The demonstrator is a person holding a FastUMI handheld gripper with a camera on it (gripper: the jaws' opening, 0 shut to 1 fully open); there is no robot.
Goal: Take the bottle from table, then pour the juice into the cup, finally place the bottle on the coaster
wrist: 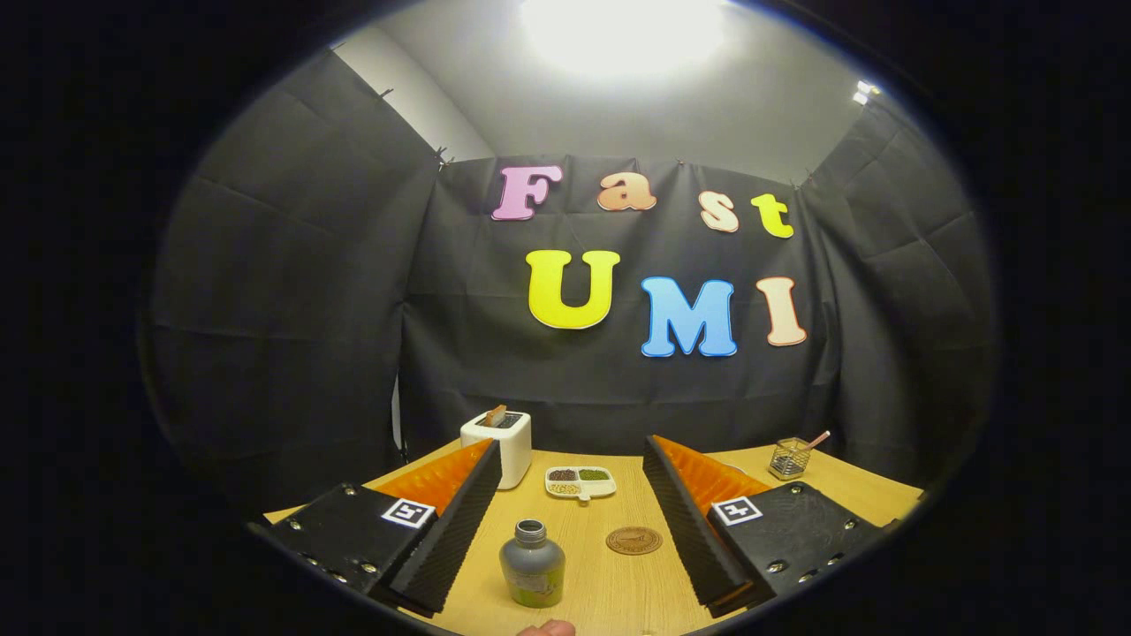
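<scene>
Square coded markers, one on each side of the gripper, fingers spread wide apart. The coaster bears a stamped emblem, the bottle a label — neither legible.

gripper view | rides on tool | faces forward over table, low and near

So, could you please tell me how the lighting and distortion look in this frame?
Gripper view: the ceiling lamp is blown out white; fisheye bends the wall cloth; the bottle, standing between the open jaws of the gripper, stays sharp, as does the coaster.
</scene>
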